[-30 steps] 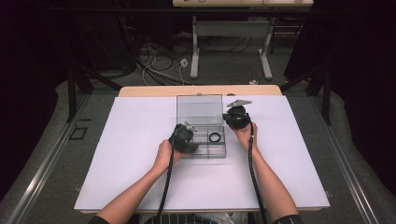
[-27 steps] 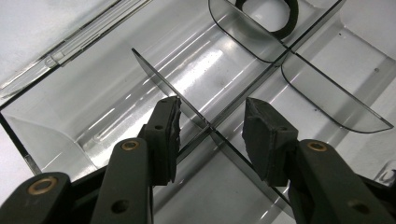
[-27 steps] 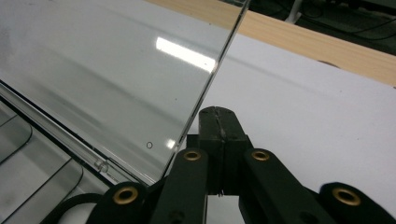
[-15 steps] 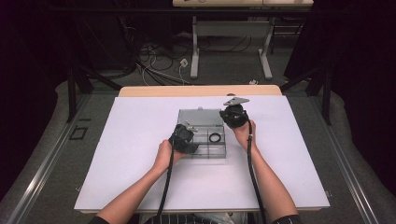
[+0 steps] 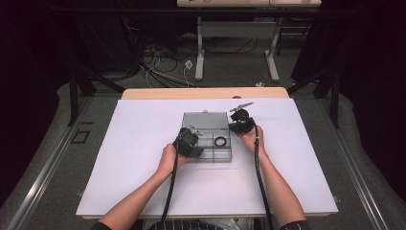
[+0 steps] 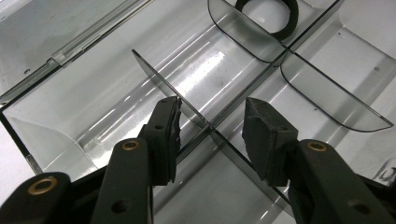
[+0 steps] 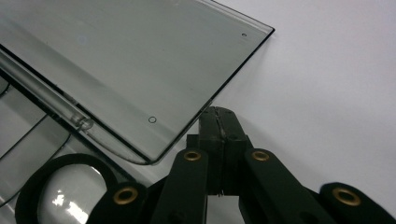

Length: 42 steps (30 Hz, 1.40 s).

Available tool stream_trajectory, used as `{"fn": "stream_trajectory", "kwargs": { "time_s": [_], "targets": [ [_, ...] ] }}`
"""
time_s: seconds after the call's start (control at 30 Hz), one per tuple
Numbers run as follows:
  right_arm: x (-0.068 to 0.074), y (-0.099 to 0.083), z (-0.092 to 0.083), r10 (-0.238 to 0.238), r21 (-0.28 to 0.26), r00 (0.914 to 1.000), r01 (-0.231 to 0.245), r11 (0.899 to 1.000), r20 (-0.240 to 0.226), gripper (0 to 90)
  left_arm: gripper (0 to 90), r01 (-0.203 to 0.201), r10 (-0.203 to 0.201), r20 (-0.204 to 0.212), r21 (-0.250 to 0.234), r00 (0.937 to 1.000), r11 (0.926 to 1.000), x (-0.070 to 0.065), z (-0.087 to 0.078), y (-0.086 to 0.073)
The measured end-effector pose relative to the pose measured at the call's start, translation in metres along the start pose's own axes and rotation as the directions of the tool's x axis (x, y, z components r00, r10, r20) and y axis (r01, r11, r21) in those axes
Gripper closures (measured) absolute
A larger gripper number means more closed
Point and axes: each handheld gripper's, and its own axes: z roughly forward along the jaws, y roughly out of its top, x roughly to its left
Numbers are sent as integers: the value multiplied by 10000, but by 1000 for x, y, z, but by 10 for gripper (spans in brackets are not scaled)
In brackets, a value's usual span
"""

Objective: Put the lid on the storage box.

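While the clear plastic box (image 5: 207,135) lies open near the middle of the white counter (image 5: 143,143), I keep both tongs at it. The box's lid (image 7: 140,60) is folded back flat on the far side of the box, joined along the hinge. Inside the box, thin clear dividers (image 6: 187,105) split the tray into compartments, and a black ring (image 5: 219,142) lies flat in one of them, toward the box's right side. My left tongs (image 6: 210,133) sit at the box's near left part, jaws partly open and straddling a divider; the pads are just beside it on either hand, and I cannot tell whether they press on it. My right tongs (image 7: 219,123) are at the box's right edge, beside the lid's corner, jaws closed together with nothing between them. From above, my left hand (image 5: 168,155) and right hand (image 5: 251,138) flank the box.
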Motion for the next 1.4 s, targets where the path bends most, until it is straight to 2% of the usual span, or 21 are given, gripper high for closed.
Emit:
{"fn": "stream_trajectory", "kwargs": {
  "time_s": [0.07, 0.1, 0.13, 0.23, 0.3, 0.4, 0.57, 0.8, 1.4],
  "targets": [
    [-2, 0, 2, 75, -104, 10000, -75, 9999, -29, 900, 561, -5, 5, 0, -2, 10000, 10000, 0, 0, 0],
    [-3, -1, 4, 151, -316, 9998, -154, 9994, -100, 900, 562, -10, 10, -5, 0, 10000, 10000, 0, 0, 0],
    [-5, -1, 3, 279, -272, 9993, -286, 9992, -260, 900, 562, -8, 8, -2, -7, 10000, 10000, 0, 0, 0],
    [-7, 0, 3, 553, -791, 9978, -579, 9952, -354, 900, 561, -21, 21, 2, -54, 10000, 10000, 0, 0, 0],
    [-6, 2, 0, 638, -1217, 9977, -663, 9904, -242, 900, 561, -22, 22, -1, -56, 10000, 10000, 0, 0, 0],
    [-4, 4, -6, 410, -1837, 9991, -420, 9821, -89, 900, 561, -33, 33, -3, -63, 10000, 10000, 0, 0, 0],
    [-1, 6, -13, 307, -2357, 9995, -282, 9714, 69, 900, 561, -30, 30, -6, -59, 10000, 10000, 0, 0, 0],
    [3, 9, -20, 156, -2628, 9997, -99, 9648, 196, 900, 561, -11, 10, -3, -38, 10000, 10000, 0, 0, 0],
    [7, 14, -31, -70, -2858, 9999, 106, 9582, 135, 900, 556, -9, 9, 21, -133, 10000, 9999, 0, 0, 0]
  ]
}}
